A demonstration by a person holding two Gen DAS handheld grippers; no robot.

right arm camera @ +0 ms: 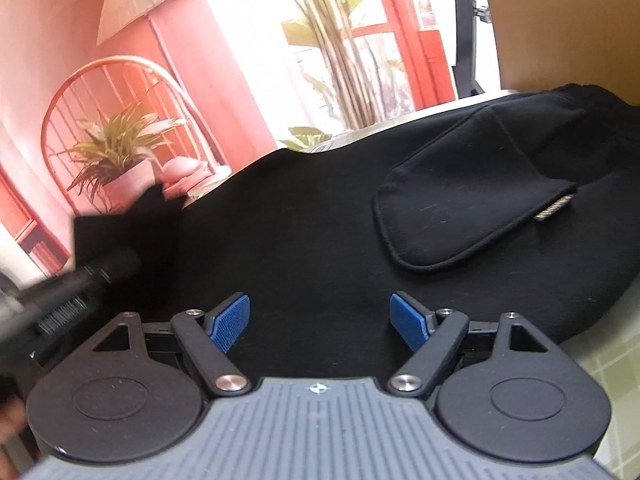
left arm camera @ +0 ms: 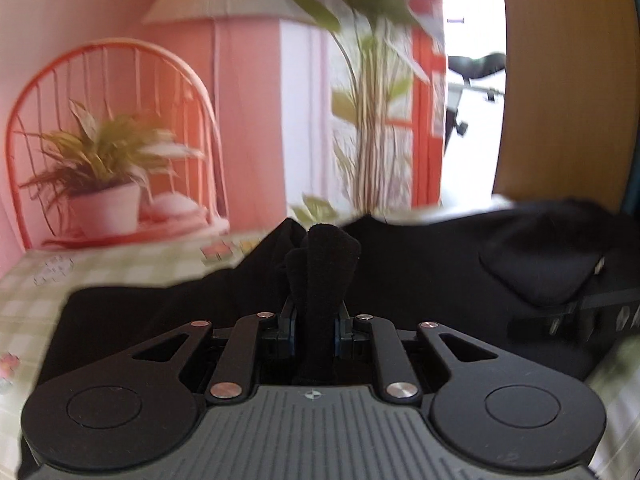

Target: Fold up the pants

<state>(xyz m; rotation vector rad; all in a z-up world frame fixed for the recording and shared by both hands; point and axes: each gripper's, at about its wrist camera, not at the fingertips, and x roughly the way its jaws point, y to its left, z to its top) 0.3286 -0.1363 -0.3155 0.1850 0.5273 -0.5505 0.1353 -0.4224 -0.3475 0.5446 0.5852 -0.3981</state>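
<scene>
across a worktop (left arm camera: 28,300) covered in a pale green checked cloth, black pants (right arm camera: 320,220) lie spread out, filling most of both views. the pants run lengthwise from lower left to upper right in the right wrist view, with the waistband end at the upper right, near a tan wooden panel (right arm camera: 560,20). a back pocket (right arm camera: 460,216) with a small striped tag sits toward that end. the far edge of the pants follows the far edge of the worktop; bare checked cloth shows at the lower right corner and, in the left wrist view, in a wide strip on the left side.

the left gripper (left arm camera: 314,320) has its jaws pressed nearly together, pinching a bunched fold of the black fabric that rises between them. the right gripper (right arm camera: 320,320) hovers over the middle of the pants with its jaws spread wide and its blue pads (right arm camera: 230,322) clear of the cloth.

beyond the worktop stand a potted plant (left arm camera: 104,184) in front of a round-backed orange chair (left arm camera: 112,92), a tall leafy plant (left arm camera: 372,120), and a pink wall (left arm camera: 248,120).
</scene>
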